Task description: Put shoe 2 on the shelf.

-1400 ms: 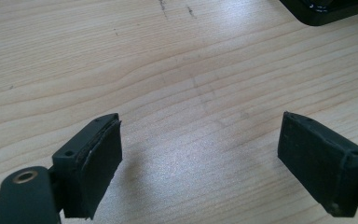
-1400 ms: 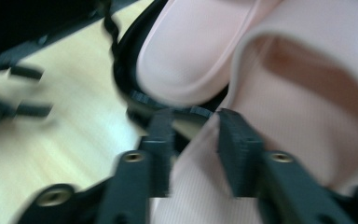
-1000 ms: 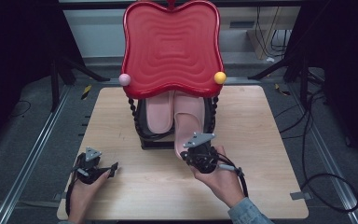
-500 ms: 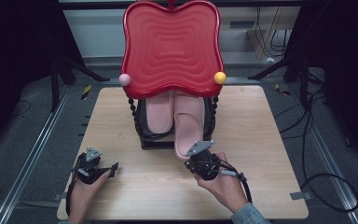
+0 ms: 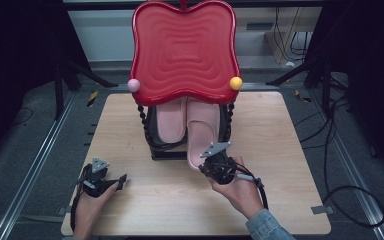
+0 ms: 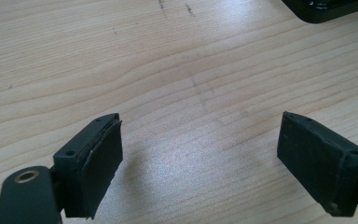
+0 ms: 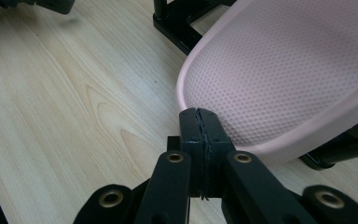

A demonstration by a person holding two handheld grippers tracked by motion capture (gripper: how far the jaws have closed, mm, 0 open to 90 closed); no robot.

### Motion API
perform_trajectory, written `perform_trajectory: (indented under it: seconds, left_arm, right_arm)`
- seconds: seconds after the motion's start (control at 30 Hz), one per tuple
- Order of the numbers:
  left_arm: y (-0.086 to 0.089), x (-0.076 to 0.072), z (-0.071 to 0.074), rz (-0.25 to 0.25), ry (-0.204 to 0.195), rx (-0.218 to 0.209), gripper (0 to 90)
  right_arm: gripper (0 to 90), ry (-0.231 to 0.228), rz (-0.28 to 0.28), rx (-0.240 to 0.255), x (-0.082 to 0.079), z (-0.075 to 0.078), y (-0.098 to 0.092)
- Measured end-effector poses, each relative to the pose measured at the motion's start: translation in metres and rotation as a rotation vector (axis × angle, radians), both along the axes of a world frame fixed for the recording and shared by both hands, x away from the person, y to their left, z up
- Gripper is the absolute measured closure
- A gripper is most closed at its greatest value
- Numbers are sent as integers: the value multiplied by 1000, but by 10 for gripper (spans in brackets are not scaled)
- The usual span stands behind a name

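A pink slipper sticks out of the lower shelf of a black rack under a red apple-shaped top. Its heel overhangs the rack base toward me. My right gripper is shut, its tips pinched on the heel rim; the right gripper view has the closed jaws meeting the dotted pink sole. A second pink slipper lies further in, to the left. My left gripper rests at the table's front left, open over bare wood.
The wooden table carries the rack at its middle back. A pink ball and a yellow ball sit at the red top's lower corners. Cables lie on the floor to the right, and metal rails run along the left.
The right gripper has drawn back toward me, and the right-hand slipper has slid out of the rack with it. The left gripper has stayed where it was.
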State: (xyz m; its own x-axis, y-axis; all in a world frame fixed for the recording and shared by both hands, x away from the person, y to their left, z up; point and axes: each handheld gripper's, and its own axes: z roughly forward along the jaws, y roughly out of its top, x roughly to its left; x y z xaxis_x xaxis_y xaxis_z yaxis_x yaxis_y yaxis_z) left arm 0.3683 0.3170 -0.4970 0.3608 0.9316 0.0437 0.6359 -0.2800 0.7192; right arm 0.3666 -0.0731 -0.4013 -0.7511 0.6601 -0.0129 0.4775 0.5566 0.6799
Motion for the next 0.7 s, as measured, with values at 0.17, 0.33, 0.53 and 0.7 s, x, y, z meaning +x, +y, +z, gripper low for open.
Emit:
perform_trajectory:
  seconds: [0.17, 0.33, 0.53, 0.7]
  left_arm:
    - [0, 0, -1, -2, 2, 1, 135]
    - [-1, 0, 0, -1, 1, 1, 135]
    - [-1, 0, 0, -3, 1, 3, 135]
    - [0, 1, -1, -2, 4, 3, 136]
  right_arm:
    - [900, -8, -2, 4, -2, 1, 0]
    - [900, 8, 26, -16, -10, -4, 3]
    - [900, 37, 14, -51, -6, -15, 2]
    - [900, 17, -5, -38, 1, -10, 1]
